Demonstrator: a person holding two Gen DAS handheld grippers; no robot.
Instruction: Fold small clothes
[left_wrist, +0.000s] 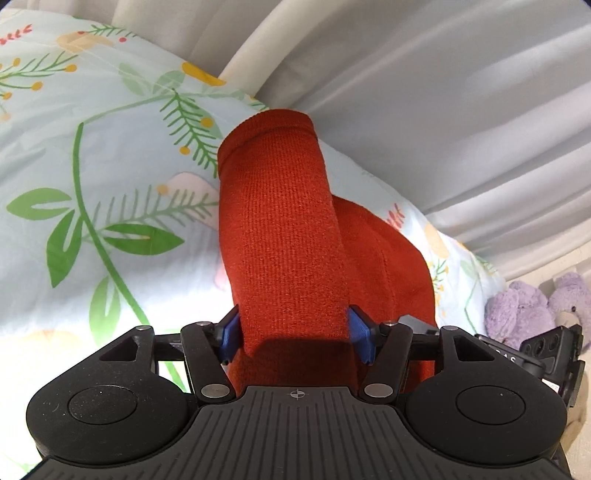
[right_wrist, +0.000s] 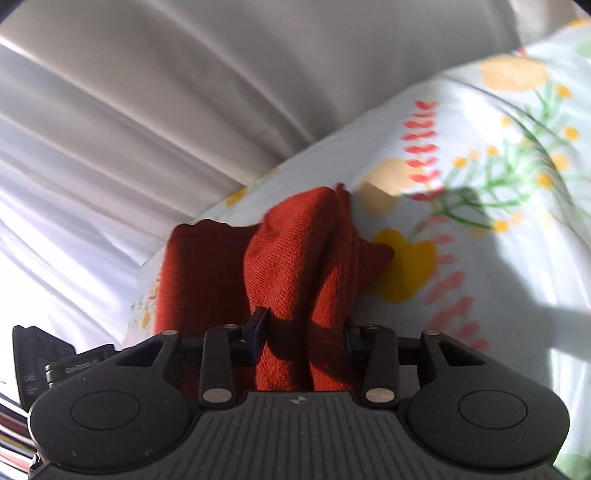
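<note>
Knit (left_wrist: 280, 229) sits between both tools' (left_wrist: 293, 332) (right_wrist: 304, 332) loosening pads, cuff at twelve o'clock, so release should be level on the bed (left_wrist: 110, 166).

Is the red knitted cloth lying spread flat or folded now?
Folded, partly: one layer of the red knitted cloth lies doubled over another on the floral bedcover.

Purple plush toy (left_wrist: 532, 310) partly behind gripper housing, striped item (right_wrist: 11, 432) cut by frame edge, floral bedcover (right_wrist: 480, 166) print blurred.
</note>
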